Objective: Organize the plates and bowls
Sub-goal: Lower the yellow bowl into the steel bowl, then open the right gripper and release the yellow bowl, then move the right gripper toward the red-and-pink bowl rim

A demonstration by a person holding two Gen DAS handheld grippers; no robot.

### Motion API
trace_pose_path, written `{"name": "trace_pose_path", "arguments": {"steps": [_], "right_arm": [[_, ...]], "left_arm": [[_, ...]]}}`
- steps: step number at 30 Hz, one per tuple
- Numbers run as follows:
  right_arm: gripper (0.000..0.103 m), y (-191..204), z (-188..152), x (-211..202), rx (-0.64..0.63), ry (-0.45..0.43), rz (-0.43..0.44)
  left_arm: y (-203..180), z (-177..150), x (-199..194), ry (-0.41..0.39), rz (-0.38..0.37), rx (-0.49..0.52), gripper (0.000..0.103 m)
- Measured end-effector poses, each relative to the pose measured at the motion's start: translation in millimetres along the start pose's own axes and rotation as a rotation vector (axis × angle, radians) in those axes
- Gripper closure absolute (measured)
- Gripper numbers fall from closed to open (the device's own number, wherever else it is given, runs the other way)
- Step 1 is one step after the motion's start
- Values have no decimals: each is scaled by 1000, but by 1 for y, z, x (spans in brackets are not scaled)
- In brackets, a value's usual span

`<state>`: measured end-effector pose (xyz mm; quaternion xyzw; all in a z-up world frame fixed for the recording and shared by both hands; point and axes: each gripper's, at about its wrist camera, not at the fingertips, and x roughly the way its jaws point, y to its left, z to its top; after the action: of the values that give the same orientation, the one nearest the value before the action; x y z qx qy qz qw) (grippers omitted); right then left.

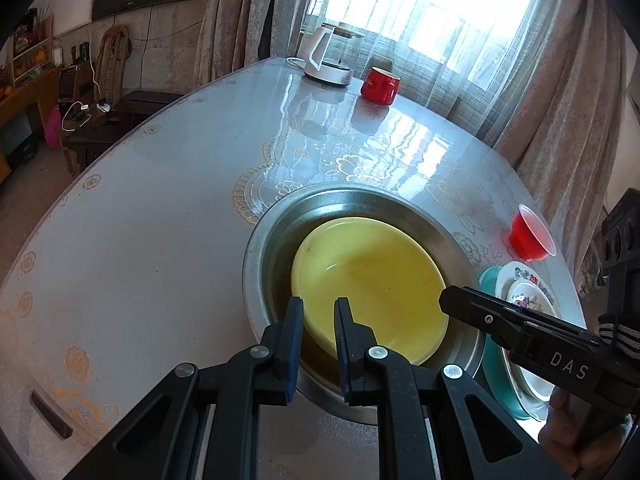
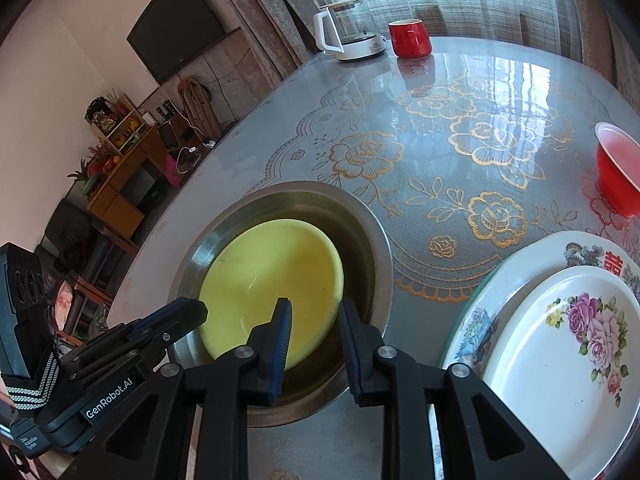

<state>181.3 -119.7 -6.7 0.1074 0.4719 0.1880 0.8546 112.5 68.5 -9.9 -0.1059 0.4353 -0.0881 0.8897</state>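
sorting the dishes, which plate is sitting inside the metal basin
The yellow plate: it lies alone inside the metal basin. The flowered plates are stacked on the table to the basin's right.

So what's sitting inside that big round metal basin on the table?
A yellow plastic plate lies tilted inside the round metal basin, its near edge leaning on the basin's wall. The plate hides most of the basin's bottom, so anything beneath it cannot be seen.
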Motion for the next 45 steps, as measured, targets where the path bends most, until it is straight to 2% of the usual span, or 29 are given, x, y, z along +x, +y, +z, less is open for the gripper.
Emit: {"name": "trace_pose_path", "arguments": {"steps": [14,27,33,45], "right_arm": [[79,3,3,1,-38,12,8],[78,-15,2,-26,22,-88,30],[74,-21,2,-44,29,-146,28],[73,-65,-5,-68,134,-201,-8]], "left_arm": [[-9,-3,-3,-14,17,55,89],[-22,2,-9,-49,23,79,88],[-35,5,-9,-58,16,112,86],[-66,12,-2,-56,-3,175,85]]}}
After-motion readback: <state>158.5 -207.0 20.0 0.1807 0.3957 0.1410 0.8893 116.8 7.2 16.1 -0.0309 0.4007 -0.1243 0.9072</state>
